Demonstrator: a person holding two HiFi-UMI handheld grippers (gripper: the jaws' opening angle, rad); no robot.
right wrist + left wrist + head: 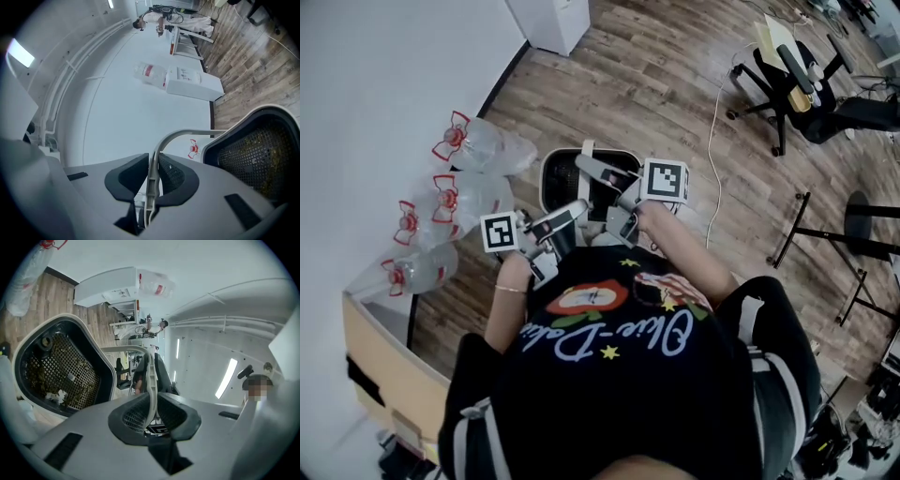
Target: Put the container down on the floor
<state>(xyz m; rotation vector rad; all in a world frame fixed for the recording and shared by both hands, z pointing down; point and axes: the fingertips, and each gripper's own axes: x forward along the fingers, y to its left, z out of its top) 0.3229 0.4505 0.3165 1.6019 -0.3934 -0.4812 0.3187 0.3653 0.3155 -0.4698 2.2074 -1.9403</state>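
The container [555, 167] is a white bin with a black mesh inside and a thin white bail handle. It hangs in front of the person over the wood floor. My left gripper [572, 214] and right gripper [598, 173] both meet above it. In the left gripper view the dark pads [174, 414] are shut on the handle [151, 376], with the bin's mouth [61, 366] to the left. In the right gripper view the pads [129, 174] are shut on the same handle [161, 143], and the bin [253, 150] sits at the right.
Several clear plastic bags with red ties [478, 145] lie along the white wall on the left. A cardboard box [384, 366] stands at the lower left. A white cabinet [553, 19] is ahead; an office chair [797, 84], a cable [712, 141] and a black stand [834, 234] are on the right.
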